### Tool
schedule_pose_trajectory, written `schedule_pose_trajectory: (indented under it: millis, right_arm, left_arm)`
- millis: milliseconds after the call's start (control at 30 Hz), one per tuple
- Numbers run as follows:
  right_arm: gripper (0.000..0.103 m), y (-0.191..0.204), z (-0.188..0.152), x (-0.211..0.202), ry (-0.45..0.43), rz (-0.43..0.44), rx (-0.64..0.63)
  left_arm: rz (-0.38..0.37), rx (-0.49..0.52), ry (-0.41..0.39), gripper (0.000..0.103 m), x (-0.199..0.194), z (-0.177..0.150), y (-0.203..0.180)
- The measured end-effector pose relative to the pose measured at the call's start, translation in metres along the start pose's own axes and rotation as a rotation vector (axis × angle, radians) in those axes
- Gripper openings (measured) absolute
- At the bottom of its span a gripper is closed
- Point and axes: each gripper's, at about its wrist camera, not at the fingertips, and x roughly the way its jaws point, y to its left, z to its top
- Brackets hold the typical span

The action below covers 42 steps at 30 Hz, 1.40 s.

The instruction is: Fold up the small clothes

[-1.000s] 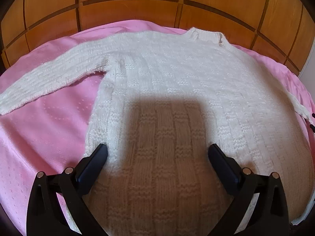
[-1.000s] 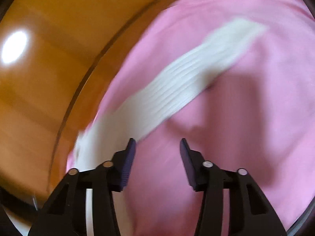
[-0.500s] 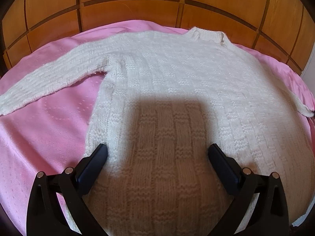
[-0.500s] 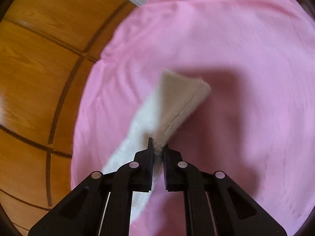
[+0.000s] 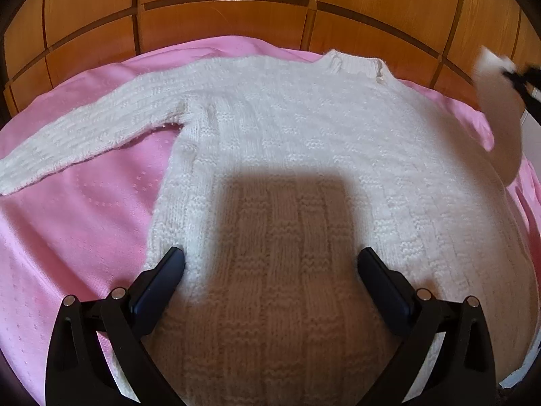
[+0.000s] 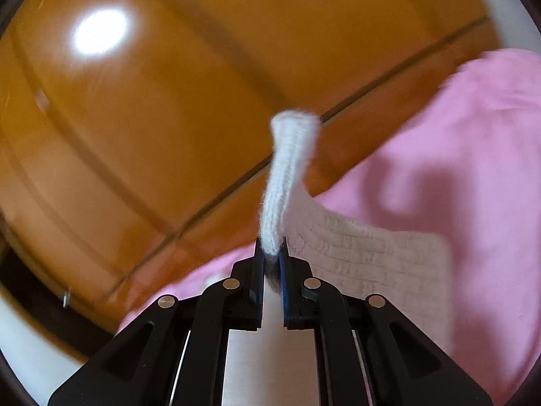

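Right gripper (image 6: 271, 253) is clenched on the cuff of our white sweater's sleeve (image 6: 287, 176), which stands up past its fingertips, off the pink bedspread (image 6: 456, 169). We see that same sleeve (image 5: 500, 115) raised far right of our left gripper (image 5: 270, 264), whose jaws stand wide apart, grasping nothing, over the sweater (image 5: 287, 155) body. The other sleeve (image 5: 84, 138) stretches flat to its left. Wooden panels (image 5: 219, 13) rise beyond. No containers or readable writing show.
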Motion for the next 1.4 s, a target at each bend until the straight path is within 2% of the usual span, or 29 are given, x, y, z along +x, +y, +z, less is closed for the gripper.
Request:
schedule_pose_trajectory:
  millis: [133,300,333,367,433,467,567,633,700,800,900,1000,1067,1133,1200,1300,1400]
  right_arm:
    - [0.007,0.065,-0.041,0.072,0.154,0.067,-0.099]
    - [0.007,0.118,-0.090,0.123,0.294,0.084,-0.222]
    - [0.013,0.124,-0.099,0.128,0.317,0.094,-0.230]
    - [0.018,0.126,-0.104,0.126,0.317,0.099,-0.229]
    - [0.050,0.124,-0.106,0.116,0.292,0.106,-0.216]
    - [0.056,0.118,-0.103,0.107,0.276,0.105,-0.208]
    - [0.058,0.101,-0.101,0.078,0.232,0.107,-0.184]
    - [0.059,0.078,-0.103,0.052,0.216,0.077,-0.164]
    - [0.066,0.060,-0.104,0.038,0.208,0.047,-0.133]
    - [0.067,0.019,-0.117,0.001,0.196,-0.034,-0.077]
    - [0.067,-0.019,-0.127,-0.030,0.168,-0.099,0.007]
    - [0.067,-0.051,-0.136,-0.048,0.162,-0.105,0.107]
    - [0.067,-0.062,-0.138,-0.049,0.168,-0.090,0.151]
    - [0.067,-0.066,-0.138,-0.043,0.173,-0.070,0.181]
    - [0.067,-0.065,-0.135,-0.031,0.177,-0.063,0.188]
    - [0.067,-0.056,-0.132,-0.019,0.167,-0.055,0.180]
    - [0.067,-0.046,-0.129,-0.023,0.142,-0.043,0.131]
  left_arm:
    - [0.005,0.005,0.015,0.101,0.000,0.003,-0.002]
    - [-0.012,-0.006,0.041,0.101,-0.004,0.011,-0.001]
    - [-0.023,-0.019,0.042,0.101,-0.005,0.013,0.001]
    - [-0.041,-0.040,0.038,0.101,-0.009,0.017,0.004]
    - [-0.049,-0.068,0.018,0.101,-0.016,0.027,0.008]
    - [-0.051,-0.076,0.009,0.101,-0.019,0.031,0.010]
    - [-0.096,-0.113,0.004,0.101,-0.019,0.052,0.014]
    - [-0.112,-0.138,0.022,0.101,-0.012,0.066,0.016]
    - [-0.150,-0.184,0.050,0.099,0.001,0.081,0.017]
    - [-0.195,-0.242,0.111,0.072,0.024,0.098,0.013]
    - [-0.241,-0.253,0.171,0.069,0.051,0.111,-0.002]
    - [-0.264,-0.246,0.196,0.068,0.068,0.119,-0.019]
    - [-0.256,-0.233,0.184,0.059,0.074,0.126,-0.030]
    - [-0.250,-0.217,0.187,0.027,0.081,0.133,-0.037]
    - [-0.259,-0.214,0.160,0.007,0.077,0.145,-0.037]
    - [-0.321,-0.270,0.063,0.006,0.052,0.165,-0.023]
    - [-0.292,-0.258,-0.026,0.006,0.031,0.178,-0.013]
